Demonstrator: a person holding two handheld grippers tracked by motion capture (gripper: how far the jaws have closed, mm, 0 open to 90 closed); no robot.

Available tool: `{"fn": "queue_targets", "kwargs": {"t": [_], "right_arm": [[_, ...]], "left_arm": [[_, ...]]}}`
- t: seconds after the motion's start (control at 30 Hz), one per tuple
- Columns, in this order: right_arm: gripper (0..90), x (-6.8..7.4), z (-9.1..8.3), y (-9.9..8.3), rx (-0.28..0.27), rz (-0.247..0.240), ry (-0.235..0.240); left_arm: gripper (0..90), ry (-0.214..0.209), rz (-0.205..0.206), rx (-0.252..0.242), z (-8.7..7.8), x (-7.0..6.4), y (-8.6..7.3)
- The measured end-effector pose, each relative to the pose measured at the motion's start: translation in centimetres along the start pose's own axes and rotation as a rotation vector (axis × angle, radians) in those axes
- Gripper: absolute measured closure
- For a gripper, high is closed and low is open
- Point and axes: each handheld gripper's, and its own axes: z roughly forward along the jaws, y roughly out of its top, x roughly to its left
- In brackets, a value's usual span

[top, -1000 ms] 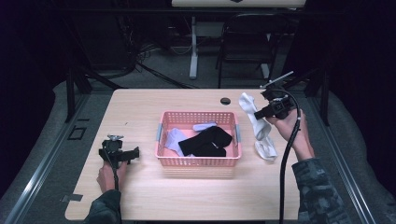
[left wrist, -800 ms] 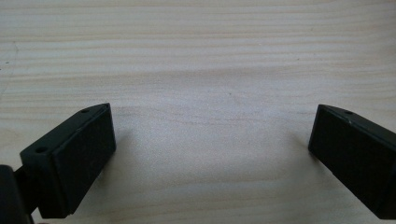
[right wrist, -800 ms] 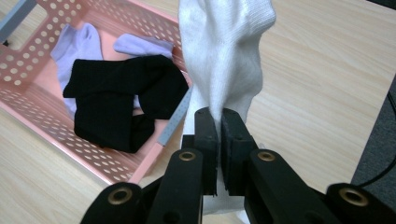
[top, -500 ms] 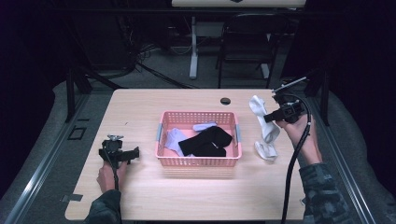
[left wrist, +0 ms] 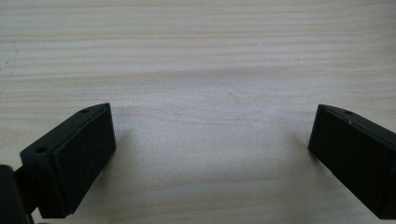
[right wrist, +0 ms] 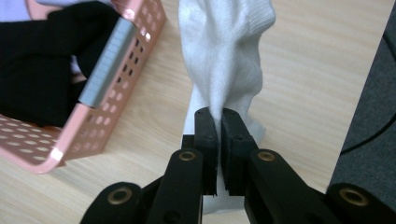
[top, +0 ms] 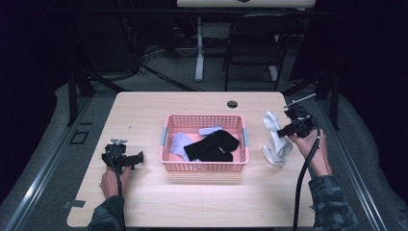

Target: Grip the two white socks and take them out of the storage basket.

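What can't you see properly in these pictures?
- Black garment in the pink basket, high view: too small and dark to tell what kind of clothing it is.
- White sock, right gripper view: its top is cut off by the upper edge, and its lower end is hidden behind the right hand-held gripper.
- Left hand-held gripper, left gripper view: the outer jaw ends run past the picture's edges.

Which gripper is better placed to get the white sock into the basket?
Right. The right gripper is shut on the white sock beside the basket. The left gripper rests open on bare table.
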Motion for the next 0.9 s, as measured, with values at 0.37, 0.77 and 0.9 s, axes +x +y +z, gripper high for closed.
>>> {"fn": "queue_targets", "kwargs": {"t": [0.37,0.77,0.9], "right_arm": [[86.3,-1.3,4.9,-1.2,0.077,0.039,0.005],[59.4,-1.1,6.3,-1.4,0.003,0.061,0.031],[37.7,-0.8,4.8,-1.4,-0.034,0.031,0.030]], "left_arm": [[0.7,0.000,-0.001,0.001,0.0,0.0,0.0],[0.7,-0.001,0.000,0.000,0.0,0.0,0.0],[0.7,-0.002,0.000,0.000,0.0,0.0,0.0]]}}
